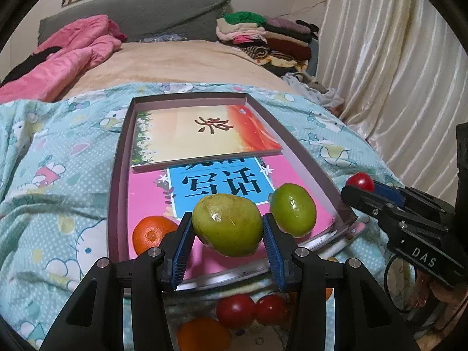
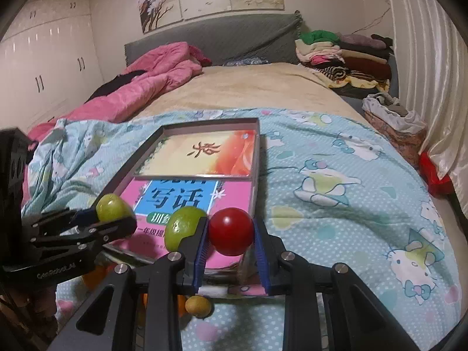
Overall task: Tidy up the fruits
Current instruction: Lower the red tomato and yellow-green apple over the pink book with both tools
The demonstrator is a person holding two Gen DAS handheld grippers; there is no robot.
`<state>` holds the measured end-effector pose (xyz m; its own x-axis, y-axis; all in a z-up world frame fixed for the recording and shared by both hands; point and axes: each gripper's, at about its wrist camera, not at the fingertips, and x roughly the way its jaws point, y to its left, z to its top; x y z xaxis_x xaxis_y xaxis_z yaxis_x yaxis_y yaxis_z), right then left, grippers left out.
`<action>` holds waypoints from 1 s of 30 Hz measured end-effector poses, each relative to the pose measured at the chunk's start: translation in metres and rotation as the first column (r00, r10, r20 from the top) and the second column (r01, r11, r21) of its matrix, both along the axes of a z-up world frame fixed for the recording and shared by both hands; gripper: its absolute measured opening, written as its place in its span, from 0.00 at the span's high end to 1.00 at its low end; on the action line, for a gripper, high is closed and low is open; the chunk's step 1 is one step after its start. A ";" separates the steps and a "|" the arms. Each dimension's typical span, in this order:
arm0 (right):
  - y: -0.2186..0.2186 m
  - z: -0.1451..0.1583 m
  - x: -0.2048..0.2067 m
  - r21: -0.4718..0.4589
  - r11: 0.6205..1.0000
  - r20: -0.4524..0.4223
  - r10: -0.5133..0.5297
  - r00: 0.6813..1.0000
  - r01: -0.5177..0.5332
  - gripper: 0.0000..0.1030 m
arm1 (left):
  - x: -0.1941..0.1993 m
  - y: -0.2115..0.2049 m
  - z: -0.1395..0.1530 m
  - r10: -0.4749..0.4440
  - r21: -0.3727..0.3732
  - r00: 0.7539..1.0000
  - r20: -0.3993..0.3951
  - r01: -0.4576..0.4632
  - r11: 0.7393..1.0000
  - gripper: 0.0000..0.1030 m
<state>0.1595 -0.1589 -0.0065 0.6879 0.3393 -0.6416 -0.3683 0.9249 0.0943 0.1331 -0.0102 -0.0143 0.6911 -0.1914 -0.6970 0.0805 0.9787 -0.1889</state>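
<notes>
My left gripper [image 1: 228,228] is shut on a green fruit [image 1: 227,224] and holds it above the near end of a shallow box [image 1: 117,158] lined with books. A second green fruit [image 1: 293,210] and an orange [image 1: 150,234] lie in the box. My right gripper [image 2: 231,231] is shut on a red tomato [image 2: 231,231] by the box's near right corner; it also shows in the left wrist view [image 1: 361,182]. Two tomatoes [image 1: 251,310] and an orange [image 1: 201,335] lie on the sheet below.
The box rests on a blue patterned sheet [image 2: 351,193] on a bed. A pink quilt [image 2: 152,84] lies far left, folded clothes [image 2: 342,55] far right. A small yellow-green fruit [image 2: 198,306] lies on the sheet under my right gripper.
</notes>
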 end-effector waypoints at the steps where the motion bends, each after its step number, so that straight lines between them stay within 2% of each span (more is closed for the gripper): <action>1: 0.002 -0.001 0.000 -0.007 1.000 -0.001 0.004 1.000 -0.004 0.71 | 0.001 0.000 -0.001 -0.002 0.001 1.000 -0.002 0.002 1.000 0.54; 15: 0.018 -0.015 0.001 -0.075 0.996 -0.015 0.040 0.999 -0.041 0.71 | 0.010 -0.006 -0.012 -0.048 0.002 0.998 -0.039 0.049 0.999 0.54; 30: 0.023 -0.021 0.002 -0.085 0.995 -0.027 0.054 0.998 -0.056 0.71 | 0.011 -0.008 -0.017 -0.056 0.012 0.996 -0.063 0.057 0.998 0.54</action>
